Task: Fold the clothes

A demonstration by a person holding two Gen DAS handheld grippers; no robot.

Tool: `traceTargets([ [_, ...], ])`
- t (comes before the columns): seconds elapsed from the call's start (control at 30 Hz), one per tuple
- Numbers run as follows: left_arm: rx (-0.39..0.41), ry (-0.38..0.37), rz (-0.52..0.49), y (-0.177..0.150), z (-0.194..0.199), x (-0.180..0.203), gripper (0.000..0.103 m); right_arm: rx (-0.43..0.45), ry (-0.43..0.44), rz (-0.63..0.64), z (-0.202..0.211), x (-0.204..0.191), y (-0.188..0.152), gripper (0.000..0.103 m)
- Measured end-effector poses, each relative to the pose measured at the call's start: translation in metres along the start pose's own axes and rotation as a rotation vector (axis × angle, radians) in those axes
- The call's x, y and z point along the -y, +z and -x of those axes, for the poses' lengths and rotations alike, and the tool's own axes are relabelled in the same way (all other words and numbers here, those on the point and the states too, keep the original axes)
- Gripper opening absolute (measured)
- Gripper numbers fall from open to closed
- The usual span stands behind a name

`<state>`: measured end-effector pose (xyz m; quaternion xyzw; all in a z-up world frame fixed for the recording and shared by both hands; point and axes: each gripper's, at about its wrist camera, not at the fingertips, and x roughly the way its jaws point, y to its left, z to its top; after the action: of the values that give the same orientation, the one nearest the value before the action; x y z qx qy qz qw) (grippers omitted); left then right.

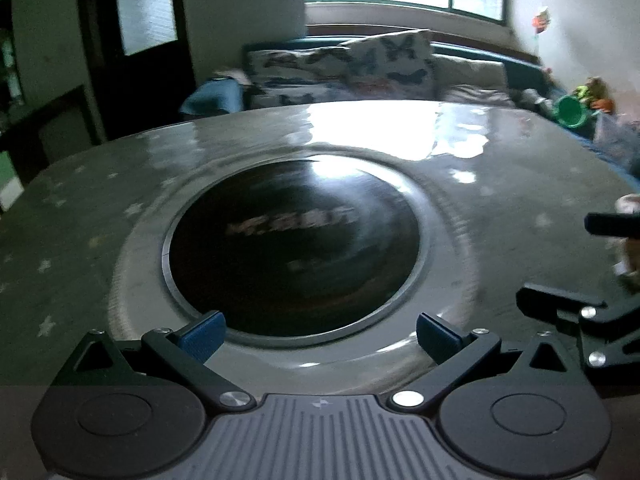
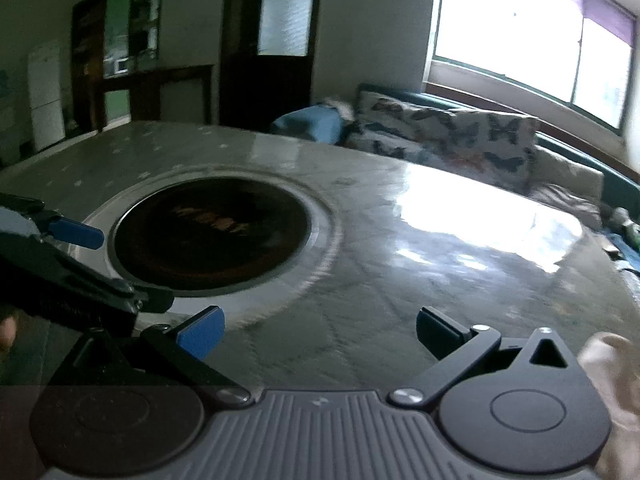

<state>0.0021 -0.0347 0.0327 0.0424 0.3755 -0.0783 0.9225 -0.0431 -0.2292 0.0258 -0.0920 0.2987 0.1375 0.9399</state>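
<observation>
Left tongs (image 1: 320, 332) and right tongs (image 2: 320, 332) hang side by side, tilted down toward a glossy grey table (image 1: 100, 200). Both have their jaws spread wide, with nothing between the blue pads.

The left tongs sit at the near rim of the round black disc (image 1: 296, 240) sunk in the tabletop, so the disc is framed between their fingers. The right tongs stand just right of the disc, over bare tabletop bright with window glare.

A blue bundle (image 1: 212, 98) of cloth lies on the sofa (image 1: 460, 68) beyond the disc, past the table's far edge and well apart from both tongs. The blur hides whether it is a garment. Butterfly-print cushions (image 1: 384, 60) lean on the same sofa, also beyond the disc.

Far right of the disc, off the table's far corner, a green cup (image 1: 570, 110) sits among blurred clutter. Its contents cannot be made out.
</observation>
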Motion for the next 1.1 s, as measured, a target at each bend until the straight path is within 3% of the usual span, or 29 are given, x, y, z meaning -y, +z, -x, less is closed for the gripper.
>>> traceTargets([
  [0.37, -0.082, -0.184, -0.063, 0.032, -0.002, 0.059, 0.103, -0.041, -0.142, -0.111, 0.065, 0.063, -0.024, 0.103],
  [0.77, -0.103, -0.266, -0.165, 0.037, 0.015, 0.116, 0.103, -0.084, -0.238, -0.247, 0.099, 0.098, -0.058, 0.103],
  [1.1, -0.118, -0.32, -0.267, 0.038, 0.021, 0.169, 0.103, -0.095, -0.297, -0.272, 0.123, 0.114, -0.067, 0.103],
])
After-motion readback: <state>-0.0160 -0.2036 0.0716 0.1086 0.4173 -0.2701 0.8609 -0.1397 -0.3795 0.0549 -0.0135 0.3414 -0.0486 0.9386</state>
